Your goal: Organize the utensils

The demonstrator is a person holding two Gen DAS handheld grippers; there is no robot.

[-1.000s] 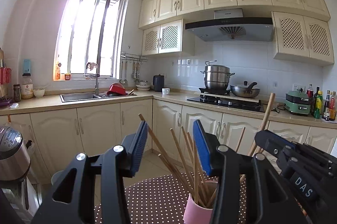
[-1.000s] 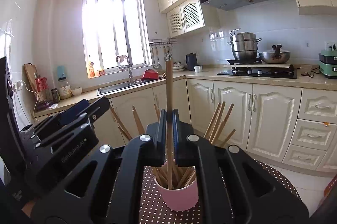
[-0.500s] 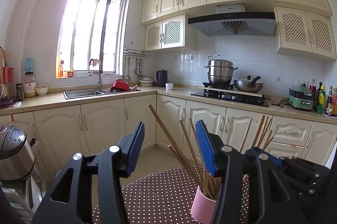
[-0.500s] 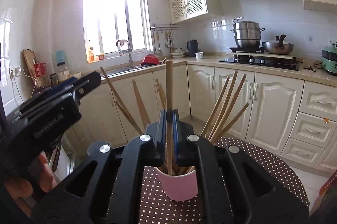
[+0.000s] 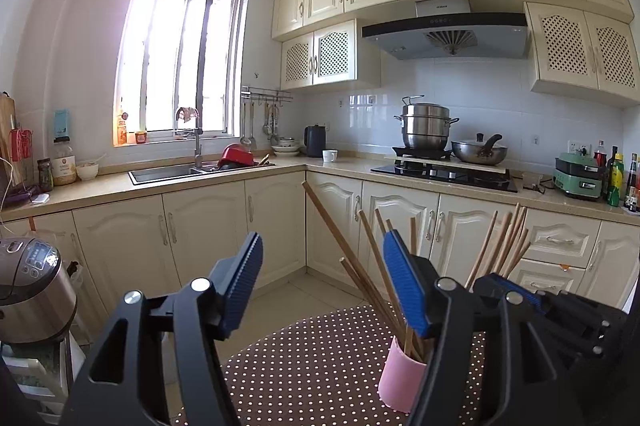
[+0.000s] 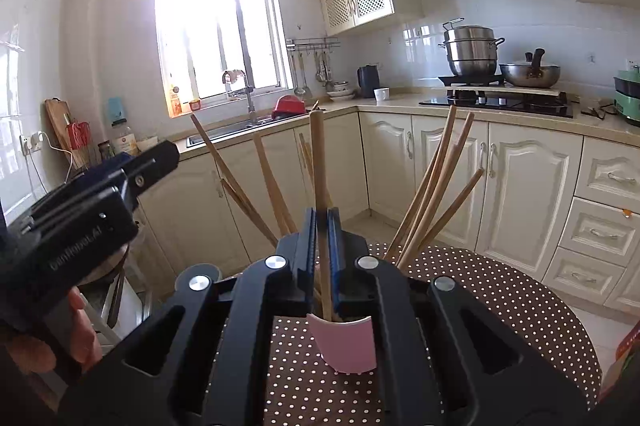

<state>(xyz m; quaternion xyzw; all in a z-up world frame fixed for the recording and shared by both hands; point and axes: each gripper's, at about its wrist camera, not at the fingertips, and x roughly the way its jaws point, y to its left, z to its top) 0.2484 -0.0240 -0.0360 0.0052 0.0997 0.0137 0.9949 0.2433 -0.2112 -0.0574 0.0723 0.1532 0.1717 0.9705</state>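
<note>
A pink cup (image 6: 347,346) stands on a brown dotted table (image 6: 500,290) and holds several wooden chopsticks (image 6: 434,181) fanned outward. My right gripper (image 6: 322,222) is shut on one upright chopstick (image 6: 319,161) whose lower end is inside the cup. The cup also shows in the left wrist view (image 5: 400,380), low right, with chopsticks (image 5: 502,246) sticking up. My left gripper (image 5: 322,270) is open and empty, to the left of the cup. It appears in the right wrist view (image 6: 100,185) at the left.
A rice cooker (image 5: 32,286) stands left of the table. Kitchen cabinets (image 5: 200,226), a sink (image 5: 168,173) and a stove with pots (image 5: 444,165) line the far walls. The table edge (image 6: 576,330) curves at the right.
The held chopstick has gone down into the cup with my right gripper lowering toward it. My left gripper has drawn back to the left, away from the cup.
</note>
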